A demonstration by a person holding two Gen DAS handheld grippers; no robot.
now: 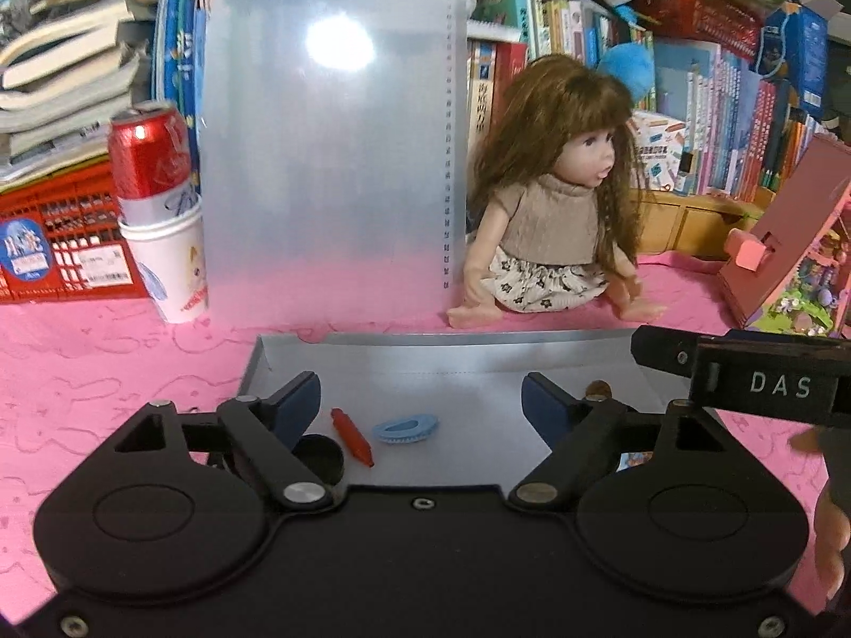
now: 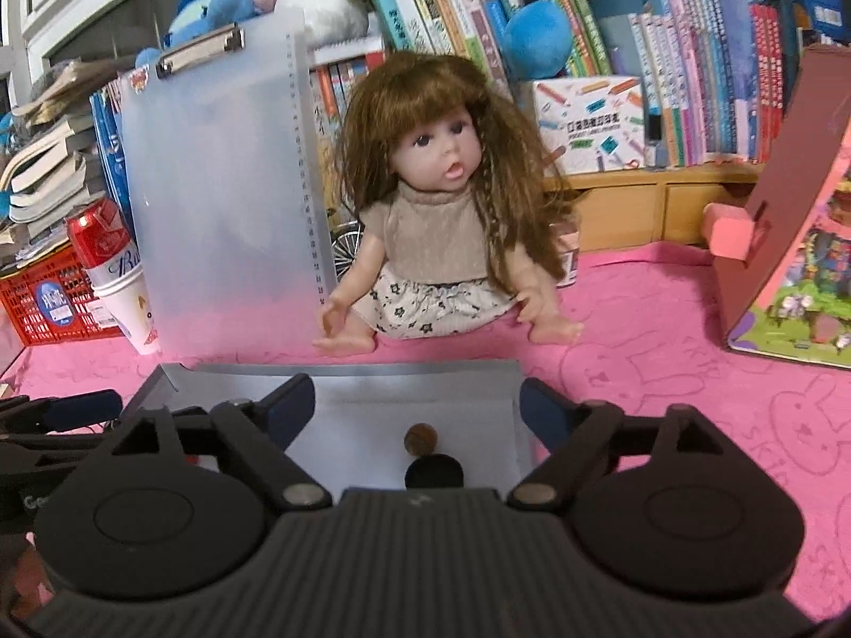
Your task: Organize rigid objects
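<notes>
Both grippers hang over the open grey box [image 1: 298, 359] w/ jaws spread wide, nothing in either: left gripper [image 1: 420, 399], right gripper [image 2: 417, 401]. Inside the box: red crayon [image 1: 351, 437], blue oval comb [image 1: 404, 429], black round lid [image 1: 319, 457], brown nut [image 2: 420, 438]. Box sits on pink bunny-print cloth [image 2: 691, 388]. Behind it the translucent lid w/ clip [image 1: 324, 159] stands upright, doll [image 2: 436, 212] beside it, red can [image 1: 149, 154] in a paper cup, bookshelves at the back.

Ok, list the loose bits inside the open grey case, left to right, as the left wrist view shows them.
Black round lid → red crayon-like stick → blue oval brush → brown round piece, mostly hidden behind the gripper's finger.
</notes>
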